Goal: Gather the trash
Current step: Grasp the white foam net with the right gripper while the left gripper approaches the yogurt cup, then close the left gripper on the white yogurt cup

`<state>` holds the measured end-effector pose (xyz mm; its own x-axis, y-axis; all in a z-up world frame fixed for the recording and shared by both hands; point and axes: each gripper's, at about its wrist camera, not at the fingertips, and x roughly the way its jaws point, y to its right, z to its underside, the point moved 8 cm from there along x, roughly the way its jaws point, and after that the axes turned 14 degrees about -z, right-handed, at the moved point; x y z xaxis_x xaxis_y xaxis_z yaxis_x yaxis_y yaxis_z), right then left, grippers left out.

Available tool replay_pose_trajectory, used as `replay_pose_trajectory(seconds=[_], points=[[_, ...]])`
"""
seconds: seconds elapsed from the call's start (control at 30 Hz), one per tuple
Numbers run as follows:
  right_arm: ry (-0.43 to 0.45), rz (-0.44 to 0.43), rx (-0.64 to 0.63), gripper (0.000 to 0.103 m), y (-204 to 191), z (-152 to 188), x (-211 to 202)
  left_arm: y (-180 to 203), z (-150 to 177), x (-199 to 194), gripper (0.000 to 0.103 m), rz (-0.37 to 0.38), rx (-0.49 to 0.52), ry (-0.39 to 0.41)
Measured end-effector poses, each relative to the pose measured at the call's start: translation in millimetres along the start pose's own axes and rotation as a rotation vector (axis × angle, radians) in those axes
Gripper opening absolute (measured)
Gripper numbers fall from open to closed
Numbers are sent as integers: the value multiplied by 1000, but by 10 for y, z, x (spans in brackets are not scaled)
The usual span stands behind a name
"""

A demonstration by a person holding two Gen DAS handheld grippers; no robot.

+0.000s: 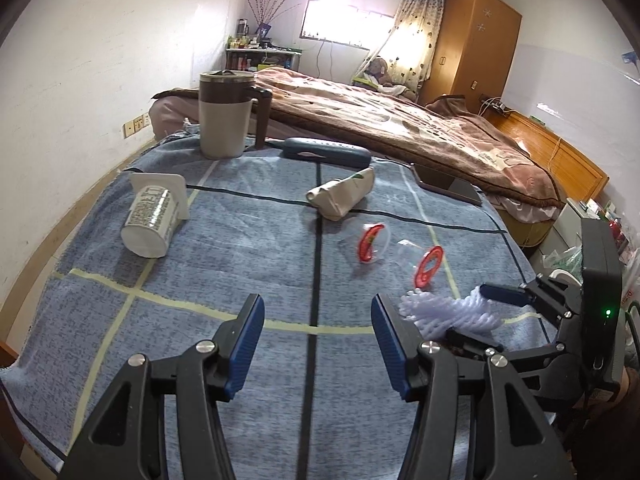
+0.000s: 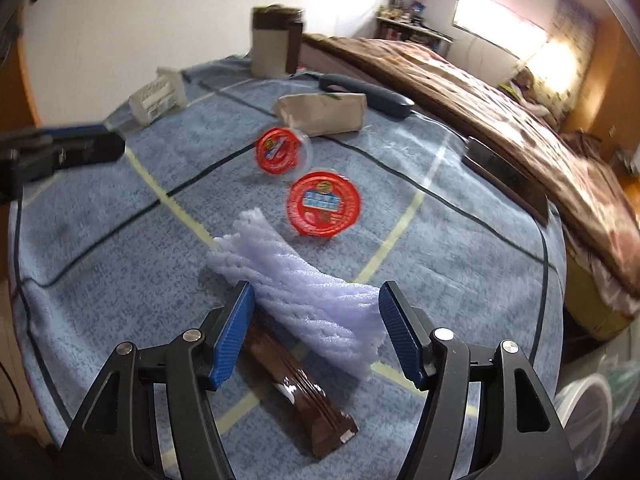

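Straddling the foam net (image 2: 316, 300), our right claw (image 2: 316, 332) is spread wide, one pad on each side of the pale sleeve and neither touching it as far as we can tell; we judge that we are lined up this way so that closing will pinch its near end. Just under and beside the net lies a brown wrapper (image 2: 304, 392), close enough that a low grab might catch it too. Beyond the net stand two clear cups with red lids (image 2: 324, 204), tipped on their sides, then a crumpled paper bag (image 2: 324, 114), a toppled white tub (image 2: 158, 96), a dark glasses case (image 2: 368, 94) and a tall mug (image 2: 274, 42) at the far edge of the blue cloth (image 2: 100, 248).

Our left claw (image 1: 318, 344) is also wide open and holds nothing, hovering over bare cloth well to the left of the net, probably waiting its turn. A bin or bag shows dimly at lower right; we cannot tell which.
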<state>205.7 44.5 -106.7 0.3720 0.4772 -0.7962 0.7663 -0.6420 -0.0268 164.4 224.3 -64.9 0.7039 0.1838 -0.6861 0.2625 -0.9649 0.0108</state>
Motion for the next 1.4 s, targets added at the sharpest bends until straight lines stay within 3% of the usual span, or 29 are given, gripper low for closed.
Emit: replay_pose_trajectory(seconds=[0.2,0.33,0.6,0.97,1.4], points=[[-7,-22,5,66,47,-16,48,-152,-43,36,58,-24,-16,1],[10,-46,79,66,79,0,62,-257,-71,76,59,-46,-22,0],[40,10,151,24,78,33,26,-576,-96,217,60,-113,-60,-14],[119,-45,257,24,10,-39,-67,-1092,-242,488,66,-221,-92,-22],[131,-48,300,24,5,-64,-50,-1222,-459,984,68,-240,-68,-67]])
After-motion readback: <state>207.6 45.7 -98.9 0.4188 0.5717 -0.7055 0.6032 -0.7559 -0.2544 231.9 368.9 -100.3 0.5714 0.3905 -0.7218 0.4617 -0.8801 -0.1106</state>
